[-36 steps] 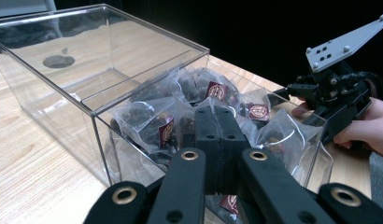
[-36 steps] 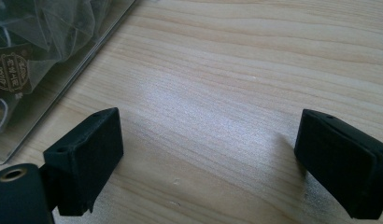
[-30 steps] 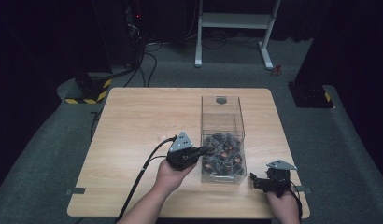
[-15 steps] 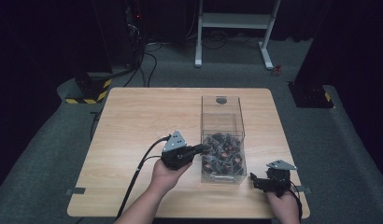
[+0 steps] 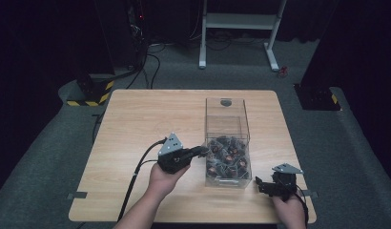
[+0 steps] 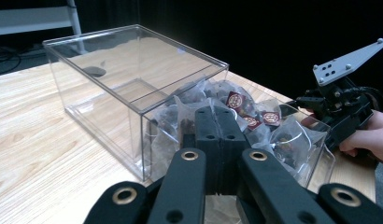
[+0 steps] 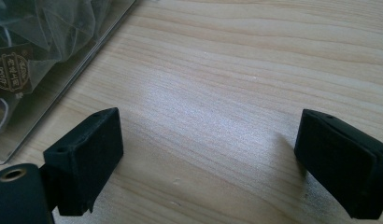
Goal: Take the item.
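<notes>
A clear plastic box (image 5: 207,125) stands right of the table's middle, its near half heaped with mesh tea bags (image 5: 227,157) bearing dark red labels. My left gripper (image 5: 202,151) hangs just outside the box's left wall, pointing at it. In the left gripper view its jaws (image 6: 221,135) are pressed shut, with nothing seen between them, in front of the box wall (image 6: 101,107) and the tea bags (image 6: 255,121). My right gripper (image 5: 261,185) rests low near the table's front right corner. Its jaws stand wide open (image 7: 210,140) over bare wood, beside the box's corner (image 7: 87,60).
The wooden table (image 5: 136,124) has bare room to the left of and behind the box. A black cable (image 5: 136,171) trails from the left gripper toward the front edge. The right gripper (image 6: 306,102) sits beyond the box in the left gripper view.
My left gripper has drawn back leftward from the box's near end, jaws still shut. The right gripper has stayed where it was.
</notes>
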### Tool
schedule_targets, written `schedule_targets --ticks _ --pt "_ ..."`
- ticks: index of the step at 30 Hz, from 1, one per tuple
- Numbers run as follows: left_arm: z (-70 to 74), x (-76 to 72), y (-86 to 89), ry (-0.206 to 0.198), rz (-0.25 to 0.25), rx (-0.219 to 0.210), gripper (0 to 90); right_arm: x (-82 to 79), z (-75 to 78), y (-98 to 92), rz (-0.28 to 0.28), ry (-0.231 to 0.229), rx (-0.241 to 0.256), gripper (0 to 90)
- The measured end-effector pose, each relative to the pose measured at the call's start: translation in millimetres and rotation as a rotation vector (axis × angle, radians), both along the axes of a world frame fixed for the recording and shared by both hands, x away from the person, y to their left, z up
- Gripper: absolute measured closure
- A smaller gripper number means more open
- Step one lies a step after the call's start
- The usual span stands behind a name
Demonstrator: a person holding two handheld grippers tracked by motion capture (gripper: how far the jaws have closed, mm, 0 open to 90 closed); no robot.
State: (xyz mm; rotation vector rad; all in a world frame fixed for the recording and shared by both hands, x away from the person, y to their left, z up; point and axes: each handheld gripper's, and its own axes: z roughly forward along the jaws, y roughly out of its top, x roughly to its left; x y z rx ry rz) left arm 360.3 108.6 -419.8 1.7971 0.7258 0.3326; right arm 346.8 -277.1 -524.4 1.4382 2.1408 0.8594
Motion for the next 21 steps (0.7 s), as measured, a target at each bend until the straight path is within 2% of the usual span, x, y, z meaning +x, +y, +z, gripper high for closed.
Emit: schedule_targets --ticks 21 --pt "1.2 0.4 28.9 -0.014 0.063 -0.001 90.0 0.0 0.0 0.0 0.0 0.0 0.0 7.8"
